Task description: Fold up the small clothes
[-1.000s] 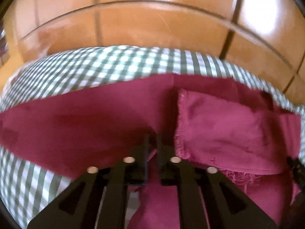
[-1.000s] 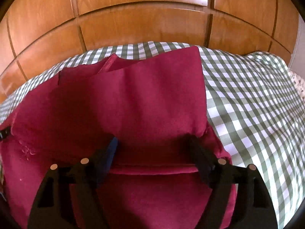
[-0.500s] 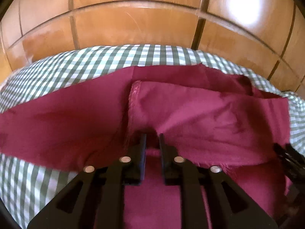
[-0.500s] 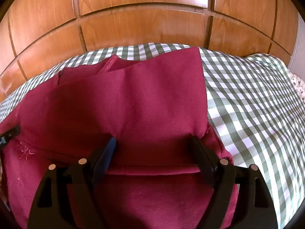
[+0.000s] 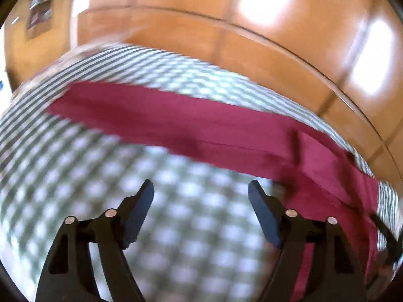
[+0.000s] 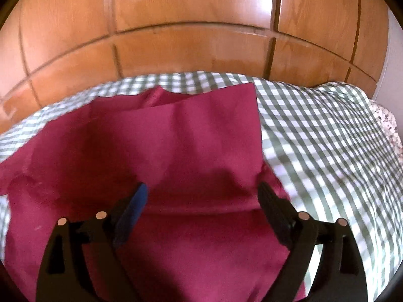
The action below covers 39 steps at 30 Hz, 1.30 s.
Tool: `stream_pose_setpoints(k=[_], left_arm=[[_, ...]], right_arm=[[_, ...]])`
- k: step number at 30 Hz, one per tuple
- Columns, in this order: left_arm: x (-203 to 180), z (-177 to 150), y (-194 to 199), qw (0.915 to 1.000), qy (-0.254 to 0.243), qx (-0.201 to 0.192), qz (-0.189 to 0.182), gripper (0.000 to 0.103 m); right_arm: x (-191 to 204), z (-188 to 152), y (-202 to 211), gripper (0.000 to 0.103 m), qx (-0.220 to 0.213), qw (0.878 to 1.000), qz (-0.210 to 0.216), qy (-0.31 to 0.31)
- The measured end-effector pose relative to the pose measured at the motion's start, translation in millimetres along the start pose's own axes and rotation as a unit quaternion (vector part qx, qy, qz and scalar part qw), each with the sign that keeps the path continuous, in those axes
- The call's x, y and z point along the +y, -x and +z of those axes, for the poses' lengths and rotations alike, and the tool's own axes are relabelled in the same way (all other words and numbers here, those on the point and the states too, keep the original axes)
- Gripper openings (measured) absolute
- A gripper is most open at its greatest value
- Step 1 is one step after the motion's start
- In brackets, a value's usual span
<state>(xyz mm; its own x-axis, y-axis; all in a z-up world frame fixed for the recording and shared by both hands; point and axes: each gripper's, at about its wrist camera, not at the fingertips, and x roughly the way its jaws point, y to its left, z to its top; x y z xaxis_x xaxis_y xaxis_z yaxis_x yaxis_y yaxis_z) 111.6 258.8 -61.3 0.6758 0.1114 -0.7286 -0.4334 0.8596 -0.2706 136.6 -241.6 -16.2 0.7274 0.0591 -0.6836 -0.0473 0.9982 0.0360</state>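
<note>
A maroon garment (image 6: pixel 181 151) lies partly folded on a green-and-white checked cloth (image 6: pixel 314 130). My right gripper (image 6: pixel 202 192) is open and empty, its fingers straddling a folded edge of the garment just above it. In the blurred left wrist view the garment (image 5: pixel 201 128) stretches as a band from upper left to lower right. My left gripper (image 5: pixel 200 192) is open and empty over bare checked cloth (image 5: pixel 176 226), to the left of the garment's near end.
Wooden panelling (image 6: pixel 201 37) rises right behind the checked surface in both views. A floral patch (image 6: pixel 385 120) shows at the right edge of the cloth. A dark gripper part (image 5: pixel 388 236) shows at the right edge of the left wrist view.
My left gripper let go of the garment, opened wide and swung left off it onto bare checked cloth. My right gripper stayed open, almost still over the fold.
</note>
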Motion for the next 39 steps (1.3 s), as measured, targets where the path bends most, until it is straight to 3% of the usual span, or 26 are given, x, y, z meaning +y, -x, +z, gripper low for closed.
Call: stream_pose_setpoints(k=[2, 4, 9, 14, 18, 19, 20, 22, 24, 27, 30, 34, 39], left_arm=[[39, 7, 0, 0.9989, 0.046, 0.008, 0.008, 0.059], [83, 18, -2, 0.9946, 0.101, 0.009, 0.023, 0.053], [152, 40, -6, 0.9788, 0.202, -0.002, 0.033, 0.053], [185, 66, -18, 0.9662, 0.254, -0.007, 0.045, 0.056], [190, 86, -33, 0.9673, 0.245, -0.005, 0.064, 0.058], [188, 90, -35, 0.9695, 0.235, -0.004, 0.071, 0.049], [189, 93, -37, 0.9712, 0.226, -0.004, 0.075, 0.024], [184, 99, -45, 0.9758, 0.206, 0.009, 0.071, 0.007], [169, 104, -39, 0.9799, 0.184, -0.004, 0.077, 0.006], [121, 107, -15, 0.9916, 0.12, -0.041, 0.025, 0.006], [70, 106, 5, 0.995, 0.068, -0.069, -0.024, 0.006], [-13, 93, 22, 0.9923, -0.002, -0.08, -0.094, 0.006], [-109, 54, 21, 0.9801, -0.087, -0.064, -0.166, 0.006]], right_arm=[[5, -16, 15, 0.09, 0.008, 1.0, 0.024, 0.002], [9, -30, 23, 0.09, 0.021, 0.999, 0.045, 0.003], [20, -60, 29, 0.09, 0.043, 0.998, 0.05, 0.013], [25, -68, 23, 0.094, 0.05, 0.998, 0.043, 0.008], [23, -71, 21, 0.097, 0.053, 0.997, 0.047, 0.005], [23, -71, 20, 0.097, 0.054, 0.997, 0.047, 0.006], [23, -71, 20, 0.097, 0.054, 0.997, 0.046, 0.007], [23, -71, 20, 0.098, 0.053, 0.998, 0.045, 0.008], [23, -71, 19, 0.098, 0.053, 0.998, 0.044, 0.009], [24, -72, 19, 0.098, 0.053, 0.998, 0.043, 0.01], [24, -72, 19, 0.098, 0.052, 0.998, 0.045, 0.008], [23, -72, 19, 0.098, 0.049, 0.998, 0.048, 0.006], [21, -73, 20, 0.098, 0.047, 0.998, 0.052, 0.0]])
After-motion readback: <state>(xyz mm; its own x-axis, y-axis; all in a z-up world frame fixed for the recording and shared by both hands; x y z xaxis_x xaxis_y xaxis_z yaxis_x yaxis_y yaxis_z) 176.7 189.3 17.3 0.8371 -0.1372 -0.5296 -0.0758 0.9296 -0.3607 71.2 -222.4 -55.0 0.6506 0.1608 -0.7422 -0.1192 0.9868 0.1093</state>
